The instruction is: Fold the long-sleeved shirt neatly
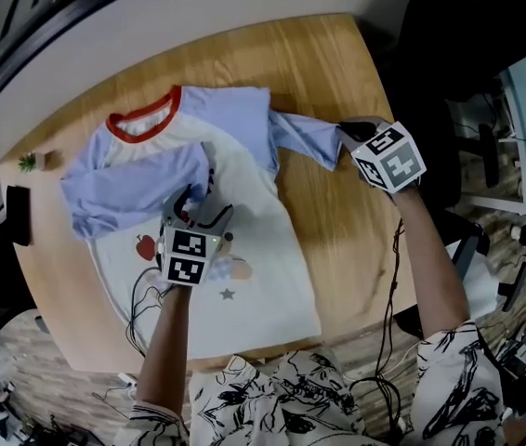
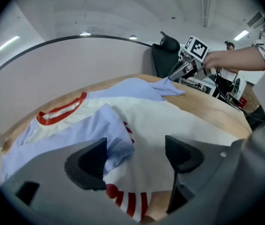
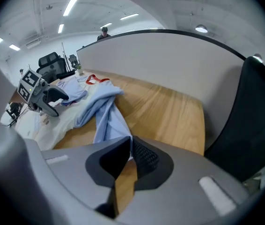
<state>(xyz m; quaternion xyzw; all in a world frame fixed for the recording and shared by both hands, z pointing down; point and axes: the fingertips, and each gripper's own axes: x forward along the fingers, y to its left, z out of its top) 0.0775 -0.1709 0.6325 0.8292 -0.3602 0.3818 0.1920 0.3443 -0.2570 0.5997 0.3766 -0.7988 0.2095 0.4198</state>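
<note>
A long-sleeved shirt (image 1: 254,230) with a white body, pale blue sleeves and a red collar (image 1: 142,117) lies flat on the round wooden table (image 1: 337,240). Its left sleeve (image 1: 133,189) is folded across the chest. The sleeve's red-striped cuff (image 2: 128,203) lies under my left gripper (image 1: 200,198), which stands open just above it, jaws wide apart (image 2: 135,156). At the table's right, my right gripper (image 1: 345,137) is shut on the end of the right sleeve (image 1: 305,137). The blue cloth (image 3: 106,118) runs from the pinched jaws (image 3: 130,146) back to the shirt.
A black office chair (image 1: 467,35) stands beyond the table's right edge. A small green plant (image 1: 27,163) and a black object (image 1: 17,214) sit at the table's left rim. Cables hang near the front edge. A grey curved partition (image 2: 53,74) backs the table.
</note>
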